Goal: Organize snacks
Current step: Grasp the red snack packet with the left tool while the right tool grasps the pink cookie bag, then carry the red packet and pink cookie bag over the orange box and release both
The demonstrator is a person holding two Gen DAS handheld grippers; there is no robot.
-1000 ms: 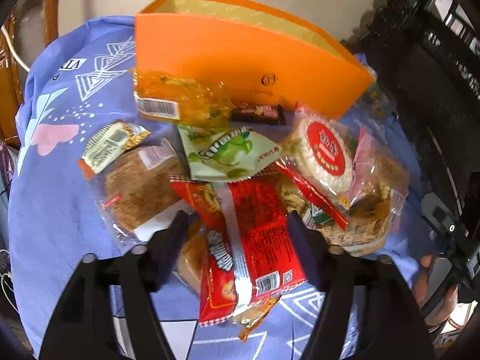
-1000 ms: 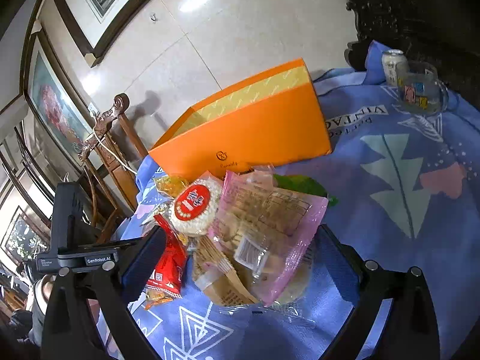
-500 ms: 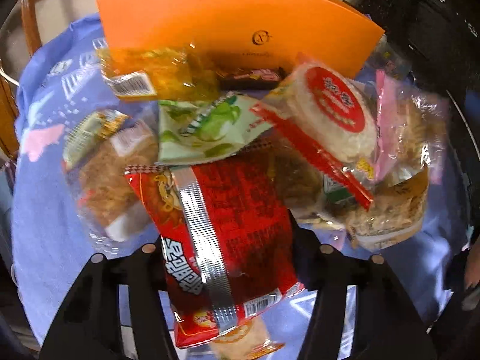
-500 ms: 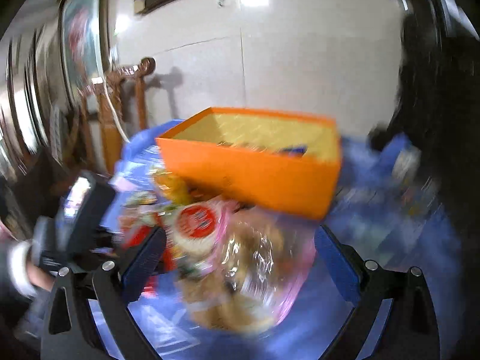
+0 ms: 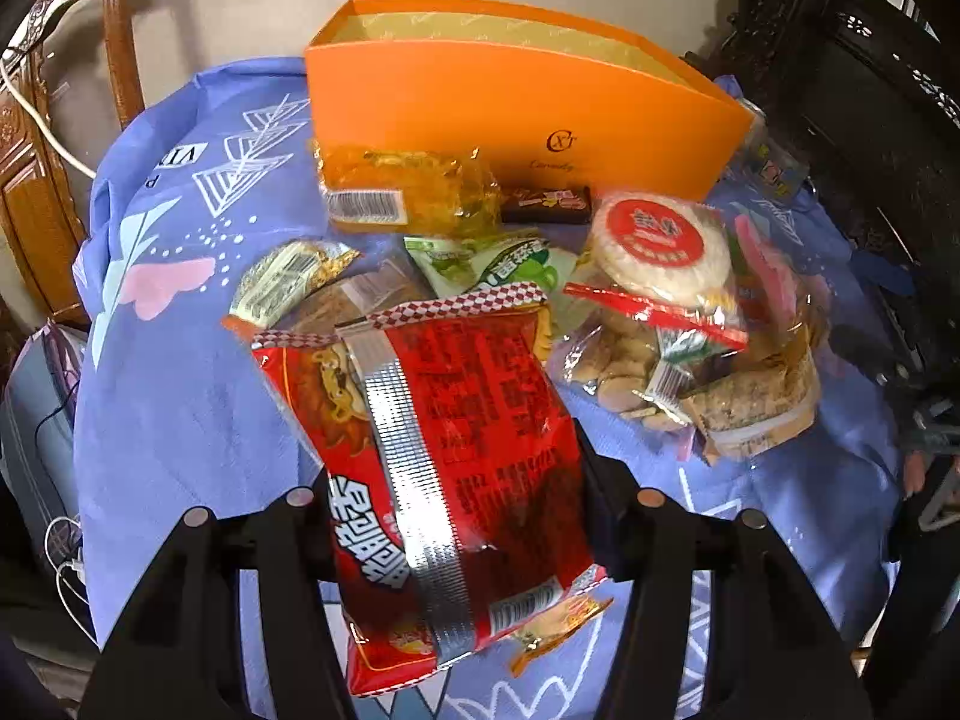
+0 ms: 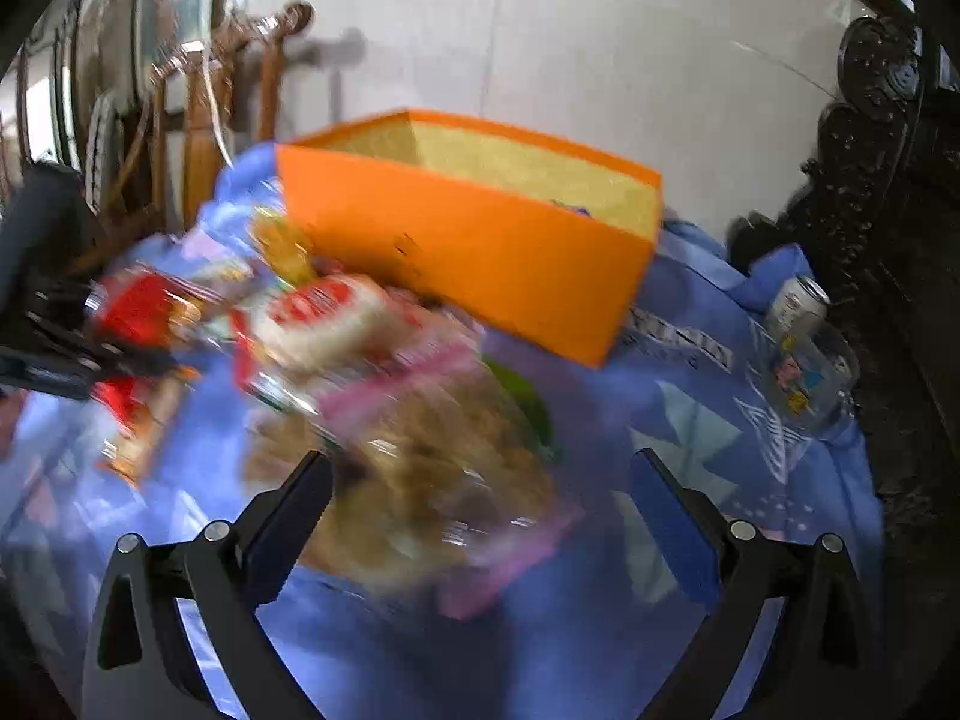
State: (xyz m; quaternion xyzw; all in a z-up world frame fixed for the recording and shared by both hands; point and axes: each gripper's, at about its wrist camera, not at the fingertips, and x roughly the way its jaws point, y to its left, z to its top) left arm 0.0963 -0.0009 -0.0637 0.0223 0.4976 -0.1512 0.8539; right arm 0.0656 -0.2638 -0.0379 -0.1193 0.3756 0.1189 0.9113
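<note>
Surface: blue patterned tablecloth (image 5: 180, 372), orange box (image 5: 516, 114) at back.
Left gripper (image 5: 456, 498): clamped the red noodle packet (image 5: 444, 456).
Right gripper (image 6: 480, 480): jaws spread wide, straddling a blurred pink-edged snack bag (image 6: 432, 480).

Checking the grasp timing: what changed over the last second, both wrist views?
The left gripper closed on the red noodle packet, which lay loose between open jaws, and lifted it off the pile. The right gripper swung round, its jaws wide around the pink-edged clear bag; too blurred to tell any grip. The orange box, rice cracker pack and other snacks stayed put.
</note>
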